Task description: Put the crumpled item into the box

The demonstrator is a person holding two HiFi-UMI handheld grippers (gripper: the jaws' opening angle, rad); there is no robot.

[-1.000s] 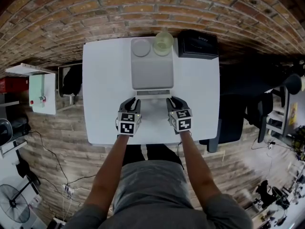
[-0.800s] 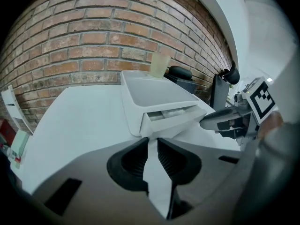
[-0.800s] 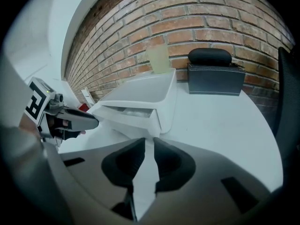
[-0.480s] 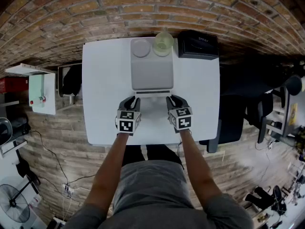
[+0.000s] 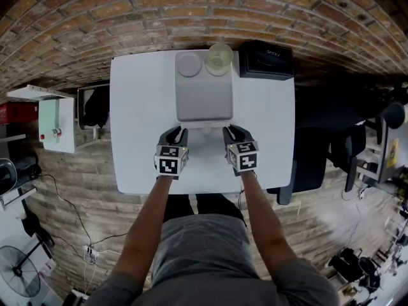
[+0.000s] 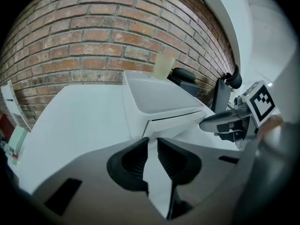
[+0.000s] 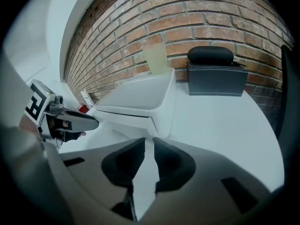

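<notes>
White surface (image 5: 140, 107) against brick wall (image 5: 191, 18). Box (image 5: 203, 97): pale grey, open-topped, middle of far edge, just beyond both grippers. Left hand-held gripper (image 5: 178, 131) and right hand-held gripper (image 5: 232, 131): near edge, jaws slightly parted, nothing between. Positions unchanged from a second ago. Crumpled item not discernible.

I see a red brick wall (image 5: 191, 18) behind the white table (image 5: 137, 107); it looks curved in my wide picture. The floor (image 5: 83, 183) is of grey-brown wooden planks. A dark chair (image 5: 312, 164) stands just beside the table's right edge. A round fan (image 5: 22, 278) stands at lower left. The light is even.
</notes>
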